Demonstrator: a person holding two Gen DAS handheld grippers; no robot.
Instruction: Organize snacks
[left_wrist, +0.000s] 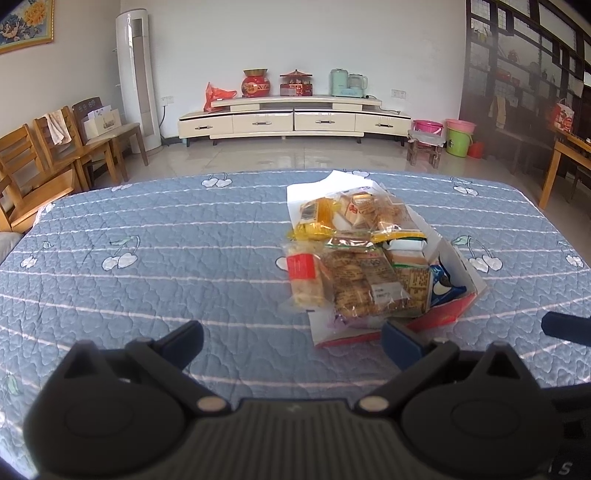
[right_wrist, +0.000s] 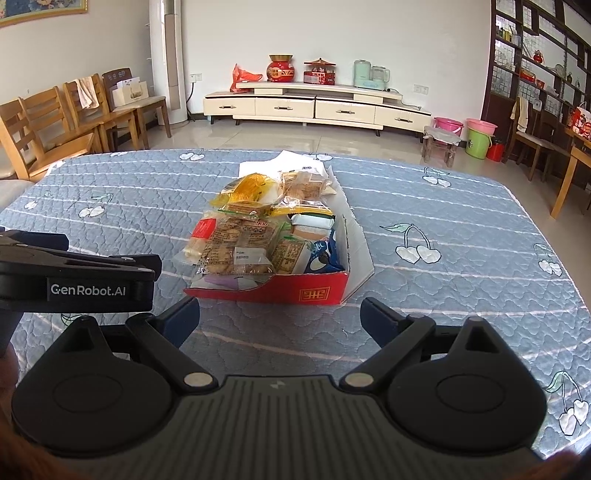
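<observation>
Well, snack packets (right_wrist: 251, 236) in red box (right_wrist: 306, 293)

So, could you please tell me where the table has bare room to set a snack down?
The blue quilted cloth lies bare right of the red snack box, and left of it too. The box itself is heaped with packets.

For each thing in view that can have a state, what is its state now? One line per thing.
Red box: open, flaps spread, resting on the quilted table cover.
Snack packets: sealed, heaped in the box, some overhanging its left edge.
Left gripper: jaws open, holding nothing, short of the box.
Right gripper: jaws open, holding nothing, short of the box.
Cabinet drawers: shut.
</observation>
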